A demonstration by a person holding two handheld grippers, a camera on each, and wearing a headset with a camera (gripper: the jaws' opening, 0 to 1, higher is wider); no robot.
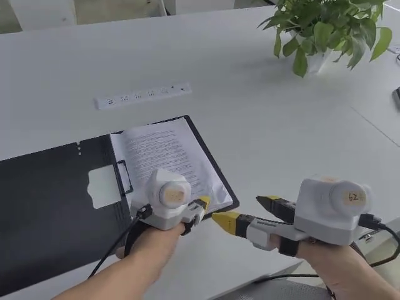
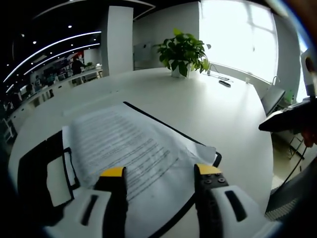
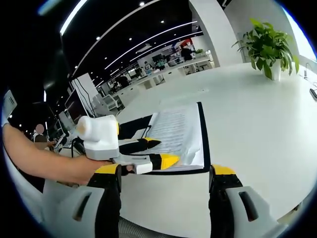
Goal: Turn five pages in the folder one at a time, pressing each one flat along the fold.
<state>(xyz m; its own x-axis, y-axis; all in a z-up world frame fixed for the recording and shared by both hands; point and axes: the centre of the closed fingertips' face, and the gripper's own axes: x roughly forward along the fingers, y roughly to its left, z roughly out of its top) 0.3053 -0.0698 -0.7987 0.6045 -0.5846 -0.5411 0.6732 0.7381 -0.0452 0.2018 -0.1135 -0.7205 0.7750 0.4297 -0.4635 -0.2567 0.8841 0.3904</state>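
An open black folder (image 1: 44, 206) lies on the white table, with a stack of printed pages (image 1: 165, 153) on its right half. The pages (image 2: 124, 148) fill the middle of the left gripper view, their near right corner slightly curled. My left gripper (image 1: 199, 209) hovers open over the near right corner of the pages, nothing between its yellow-tipped fingers (image 2: 114, 173). My right gripper (image 1: 247, 211) stands open to the right of the folder, off the paper, pointing left toward it. In the right gripper view the left gripper (image 3: 148, 151) sits in front of the folder (image 3: 200, 139).
A potted green plant (image 1: 322, 28) stands at the far right of the table. A white power strip (image 1: 142, 95) lies behind the folder. A dark object (image 1: 396, 97) sits at the right edge. The table's near edge (image 1: 250, 278) runs just below the grippers.
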